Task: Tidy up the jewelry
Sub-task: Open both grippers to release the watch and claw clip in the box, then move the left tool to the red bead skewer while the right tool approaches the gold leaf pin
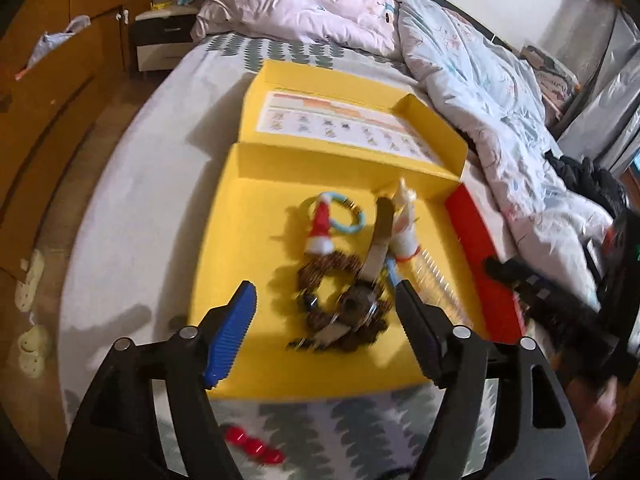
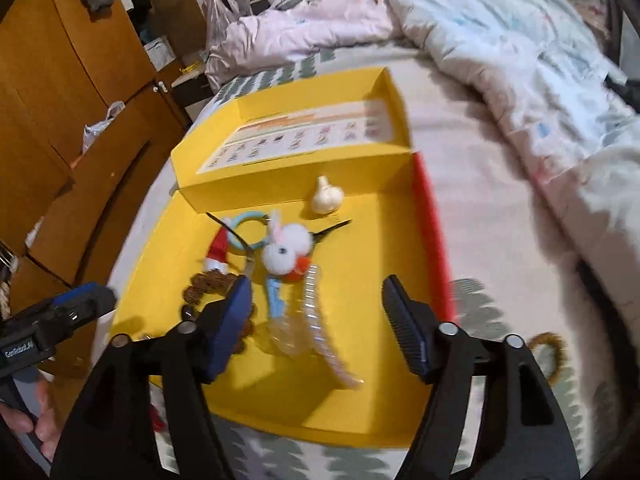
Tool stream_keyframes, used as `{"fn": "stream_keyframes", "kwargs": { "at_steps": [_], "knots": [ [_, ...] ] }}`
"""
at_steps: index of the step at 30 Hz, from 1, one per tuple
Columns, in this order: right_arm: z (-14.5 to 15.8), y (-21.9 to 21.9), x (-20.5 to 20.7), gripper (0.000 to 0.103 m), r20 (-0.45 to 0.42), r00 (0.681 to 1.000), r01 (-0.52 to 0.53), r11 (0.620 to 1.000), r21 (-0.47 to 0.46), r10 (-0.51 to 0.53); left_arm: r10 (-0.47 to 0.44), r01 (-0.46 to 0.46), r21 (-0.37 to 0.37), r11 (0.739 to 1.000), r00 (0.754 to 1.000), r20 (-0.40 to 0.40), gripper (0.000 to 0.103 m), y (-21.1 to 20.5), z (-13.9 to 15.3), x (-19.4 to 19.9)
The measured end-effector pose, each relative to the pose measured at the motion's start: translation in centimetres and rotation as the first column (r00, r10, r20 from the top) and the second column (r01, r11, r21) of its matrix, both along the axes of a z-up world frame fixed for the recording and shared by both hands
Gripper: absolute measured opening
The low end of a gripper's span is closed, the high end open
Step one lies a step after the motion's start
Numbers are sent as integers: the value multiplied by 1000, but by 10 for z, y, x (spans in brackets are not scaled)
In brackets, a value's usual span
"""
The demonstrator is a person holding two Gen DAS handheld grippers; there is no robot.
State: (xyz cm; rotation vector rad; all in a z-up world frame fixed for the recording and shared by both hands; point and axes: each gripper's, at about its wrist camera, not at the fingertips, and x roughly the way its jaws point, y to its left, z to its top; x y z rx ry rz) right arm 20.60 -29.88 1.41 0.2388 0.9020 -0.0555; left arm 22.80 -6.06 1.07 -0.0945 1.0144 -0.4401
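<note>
An open yellow box [image 1: 224,248] [image 2: 360,408] lies on the bed and holds a pile of jewelry. In it are a brown bead bracelet [image 1: 320,272] [image 2: 208,284], a watch with a metal band [image 1: 376,256], a Santa-hat charm on a blue ring [image 1: 320,224] [image 2: 218,250], a white pompom bunny [image 2: 286,250], a clear bracelet [image 2: 316,320] and a white garlic-shaped charm [image 2: 327,196]. My left gripper [image 1: 326,312] is open, its fingers either side of the watch and brown beads. My right gripper [image 2: 316,312] is open above the clear bracelet.
The box lid [image 1: 340,120] [image 2: 296,136] stands open behind. Red beads [image 1: 252,446] lie on the sheet in front of the box. A brown ring [image 2: 548,350] lies to the right. Rumpled duvets [image 1: 472,80] fill the far side; wooden wardrobes [image 2: 80,80] stand left.
</note>
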Motion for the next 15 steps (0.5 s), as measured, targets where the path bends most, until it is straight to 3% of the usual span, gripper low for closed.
{"fn": "stream_keyframes", "kwargs": {
  "at_steps": [5,12,15],
  "knots": [
    [9,-34,-34,77,-10,998,58,995,-79,-59,44,-47,87,995,998,40,77,18,-8,-31],
    [-5,-109,-93,77,-77,979,188,981,-51,-191,90,-104,129,986,990,106,80,42,-14,-76],
    [-20,-133,-109,77,-132,961,239,970,-37,-242,84,-97,149,984,992,93,80,40,-21,-88]
  ]
}}
